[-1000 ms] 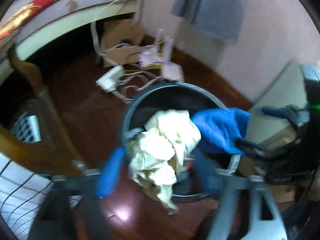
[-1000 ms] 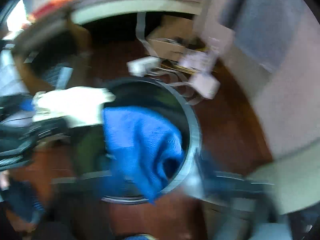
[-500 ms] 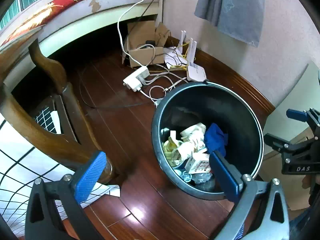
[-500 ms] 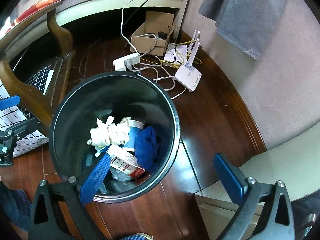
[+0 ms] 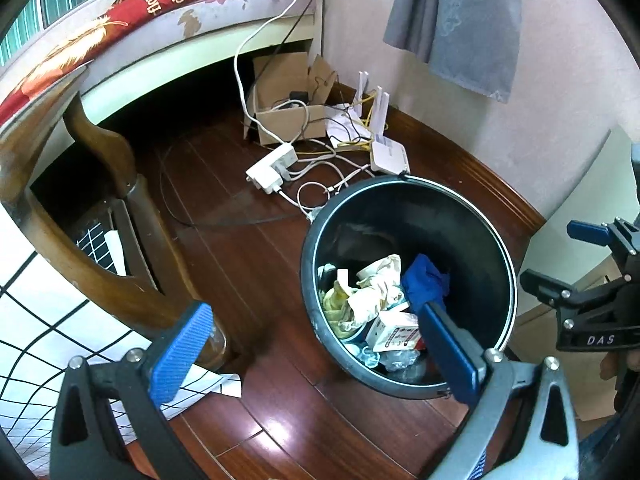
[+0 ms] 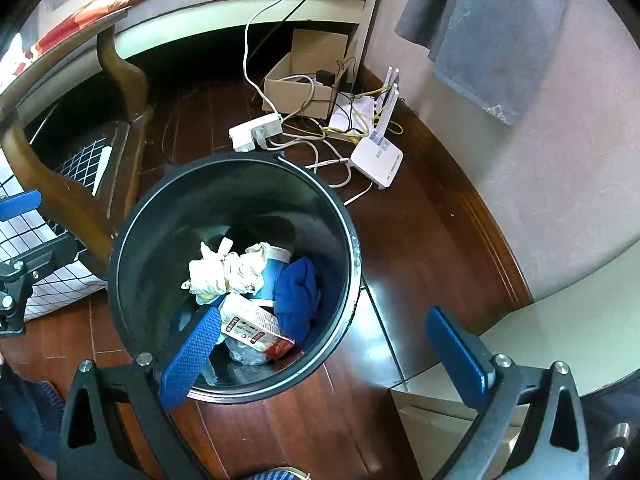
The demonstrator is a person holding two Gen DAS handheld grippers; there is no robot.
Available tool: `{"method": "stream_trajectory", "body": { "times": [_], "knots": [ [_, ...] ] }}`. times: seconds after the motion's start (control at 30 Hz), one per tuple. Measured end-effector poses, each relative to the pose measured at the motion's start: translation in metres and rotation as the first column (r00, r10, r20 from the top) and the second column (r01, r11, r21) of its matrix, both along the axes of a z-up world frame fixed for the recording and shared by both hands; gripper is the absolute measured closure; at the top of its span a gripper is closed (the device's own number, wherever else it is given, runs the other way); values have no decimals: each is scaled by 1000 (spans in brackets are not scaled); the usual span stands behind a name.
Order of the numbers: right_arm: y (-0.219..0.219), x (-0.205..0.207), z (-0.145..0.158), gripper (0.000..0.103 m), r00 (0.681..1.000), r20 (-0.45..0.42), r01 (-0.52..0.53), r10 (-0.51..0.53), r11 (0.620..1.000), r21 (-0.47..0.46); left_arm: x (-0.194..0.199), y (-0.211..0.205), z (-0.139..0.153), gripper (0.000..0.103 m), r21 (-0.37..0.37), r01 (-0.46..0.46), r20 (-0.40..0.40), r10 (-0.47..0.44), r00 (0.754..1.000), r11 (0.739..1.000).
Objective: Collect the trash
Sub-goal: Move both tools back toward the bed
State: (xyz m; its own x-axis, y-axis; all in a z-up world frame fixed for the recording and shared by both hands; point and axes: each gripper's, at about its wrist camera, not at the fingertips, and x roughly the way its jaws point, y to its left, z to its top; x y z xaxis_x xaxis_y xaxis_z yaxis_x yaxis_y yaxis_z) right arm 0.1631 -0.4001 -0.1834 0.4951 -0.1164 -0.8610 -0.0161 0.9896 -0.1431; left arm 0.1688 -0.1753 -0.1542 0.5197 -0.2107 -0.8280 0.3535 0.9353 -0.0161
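Note:
A dark round bin (image 5: 508,280) (image 6: 354,248) stands on the wooden floor. At its bottom lie crumpled cream paper (image 5: 376,292) (image 6: 224,270), a blue cloth (image 5: 424,280) (image 6: 298,296), a small red and white carton (image 5: 394,330) (image 6: 254,328) and clear plastic. My left gripper (image 5: 316,350) hangs open above the bin's near left rim, with nothing between its blue pads. My right gripper (image 6: 324,350) is open and empty over the bin's near right rim. Each gripper shows at the edge of the other's view.
A curved wooden chair leg (image 5: 100,208) and a white grid-patterned cloth (image 5: 36,320) stand left of the bin. Behind it lie a power strip (image 5: 272,168), cables, a white router (image 5: 388,156) and a cardboard box (image 5: 288,116). A pale cabinet (image 6: 560,340) is at the right.
A second ago the cream paper and the blue cloth hung in the grippers over the bin. Both were let go and now lie inside it. Both grippers have opened wide.

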Motion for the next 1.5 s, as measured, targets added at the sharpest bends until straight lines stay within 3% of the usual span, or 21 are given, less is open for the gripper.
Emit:
{"method": "stream_trajectory", "body": {
  "times": [0.43,0.77,1.1,1.3,1.5],
  "knots": [
    [12,-11,35,0,997,75,-19,19,1000,8,-14,13,27,0,-23,-15,57,16,998,1000],
    [52,-8,91,0,977,205,-75,64,996,44,-27,56,84,0,-56,-93,178,102,979,994],
    [136,18,146,0,918,359,-220,168,969,109,-33,162,133,0,-90,-285,285,299,911,954],
    [222,39,164,0,889,351,-361,295,922,141,-34,242,141,0,-80,-433,309,435,846,898],
    [329,72,182,0,814,378,-523,442,841,142,-25,316,143,0,-78,-542,311,537,784,837]
  ]
}}
